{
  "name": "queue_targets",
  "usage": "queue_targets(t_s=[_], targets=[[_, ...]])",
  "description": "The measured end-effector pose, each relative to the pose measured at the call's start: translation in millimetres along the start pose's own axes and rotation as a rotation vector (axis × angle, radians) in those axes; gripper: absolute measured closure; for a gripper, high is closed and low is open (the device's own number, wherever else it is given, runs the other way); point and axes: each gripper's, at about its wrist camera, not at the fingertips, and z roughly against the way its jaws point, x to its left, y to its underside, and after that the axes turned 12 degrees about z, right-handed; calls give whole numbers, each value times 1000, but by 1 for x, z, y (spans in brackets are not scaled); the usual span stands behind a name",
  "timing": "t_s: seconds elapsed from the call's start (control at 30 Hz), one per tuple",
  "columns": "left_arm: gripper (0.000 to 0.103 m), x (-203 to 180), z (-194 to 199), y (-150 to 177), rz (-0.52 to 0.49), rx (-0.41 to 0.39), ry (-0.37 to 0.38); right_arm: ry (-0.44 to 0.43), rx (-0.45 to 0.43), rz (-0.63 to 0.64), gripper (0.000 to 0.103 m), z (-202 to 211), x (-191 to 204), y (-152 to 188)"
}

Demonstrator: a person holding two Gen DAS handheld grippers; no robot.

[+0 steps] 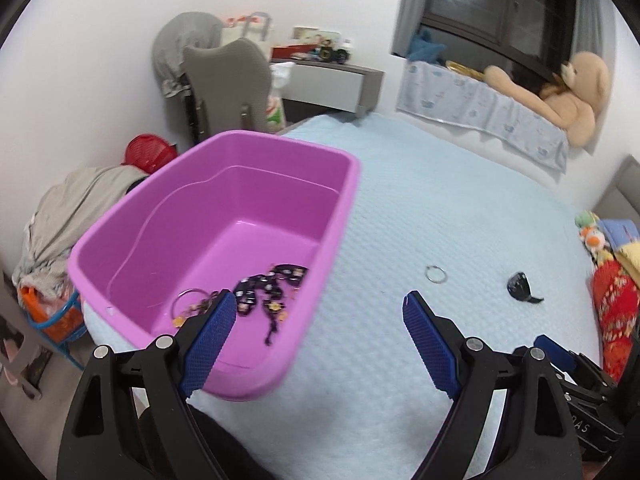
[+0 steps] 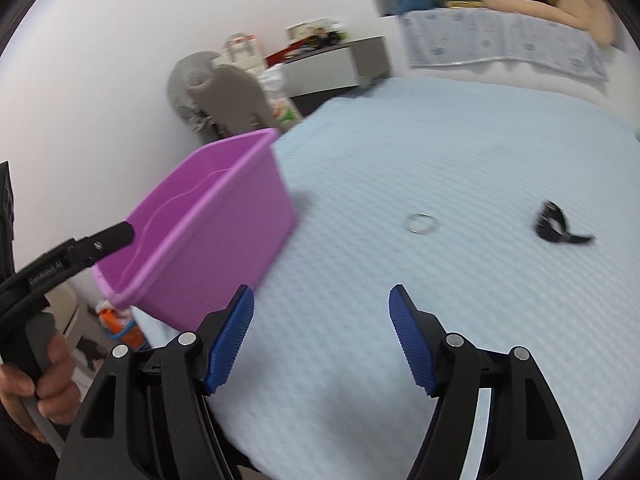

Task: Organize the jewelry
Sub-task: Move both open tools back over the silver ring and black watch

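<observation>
The left gripper (image 1: pixel 318 312) has its jaws spread wide with nothing between them; its blue pads (image 1: pixel 428 344) are ribbed rubber set on black plastic arms with silver pins. The left-hand pad sits over the near rim of a purple tub (image 1: pixel 340 216), a smooth, glossy plastic bin, rectangular with rounded corners and a rolled lip, filling the centre-left of the left wrist view. On the tub's floor, low in the frame, lie a dark strap with small coloured charms (image 1: pixel 268 292) and a thin metal hoop (image 1: pixel 188 300) partly hidden behind the pad.

The right gripper (image 2: pixel 322 312) is likewise wide apart and holds nothing, its toothed blue pads (image 2: pixel 408 344) hovering above a pale blue quilted bedspread (image 2: pixel 440 152) with a fine waffle weave. In the middle of the right wrist view a small silvery ring (image 2: pixel 421 224) lies flat on the fabric, blurred. To its right, well apart, sits a curled black band (image 2: pixel 556 224) with a loose tail.

At the upper right a tan plush bear (image 1: pixel 576 92) lies along a ledge draped in printed cloth.
</observation>
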Motion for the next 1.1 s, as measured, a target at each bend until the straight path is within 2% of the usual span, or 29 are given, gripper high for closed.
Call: queue_targets(t_s=[0.23, 0.37, 0.6, 1.1], targets=[[19, -49, -13, 23, -66, 28, 65, 81, -8, -54, 34, 24, -45, 30], [19, -74, -27, 39, -103, 70, 96, 123, -1, -101, 34, 34, -74, 51], [19, -108, -49, 58, -174, 117, 132, 170, 4, -199, 34, 38, -118, 74], [19, -149, -107, 80, -221, 178, 135, 240, 33, -265, 34, 12, -177, 80]])
